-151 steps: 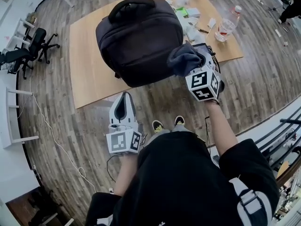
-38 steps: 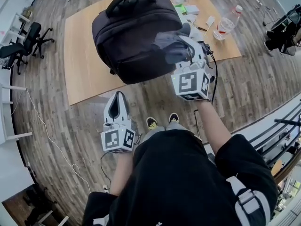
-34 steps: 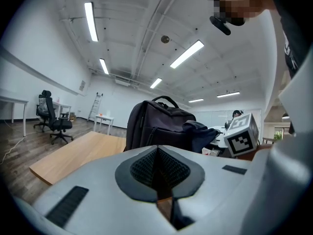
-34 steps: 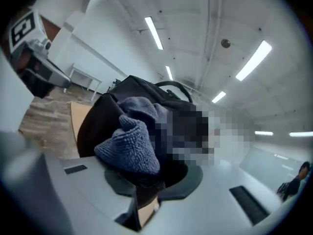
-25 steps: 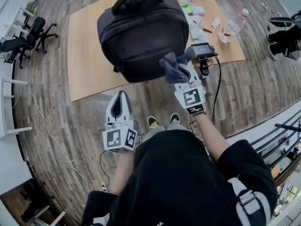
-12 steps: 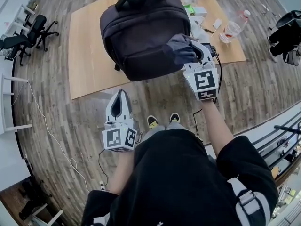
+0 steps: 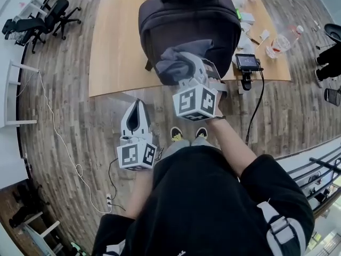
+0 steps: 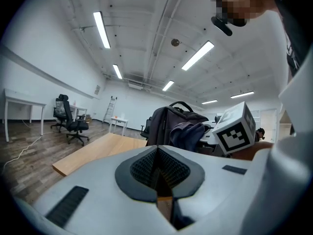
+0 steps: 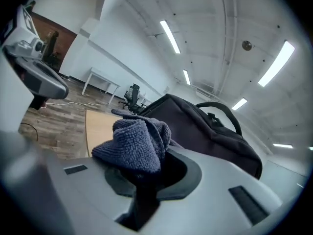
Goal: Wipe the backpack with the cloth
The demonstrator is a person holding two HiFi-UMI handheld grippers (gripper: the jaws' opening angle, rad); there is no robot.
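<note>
Wide white room: plank floor [image 7: 64, 116], strip lights [image 8: 101, 29] overhead. Ahead of both grippers, a pale wooden table [image 7: 117, 47] bearing the dark backpack [image 7: 186, 31], upright, straight in front of the right gripper [image 7: 194, 71]. Office chairs [image 7: 37, 23] far off, ahead and left of the left gripper [image 7: 137, 108]. Right jaws clamped on the grey cloth [image 7: 170, 63], bunched close to the backpack's near face. Left jaws closed, empty, short of the table edge.

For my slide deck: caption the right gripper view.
Right gripper shut on a grey-blue cloth, dark backpack upright on the wooden table behind it.
</note>
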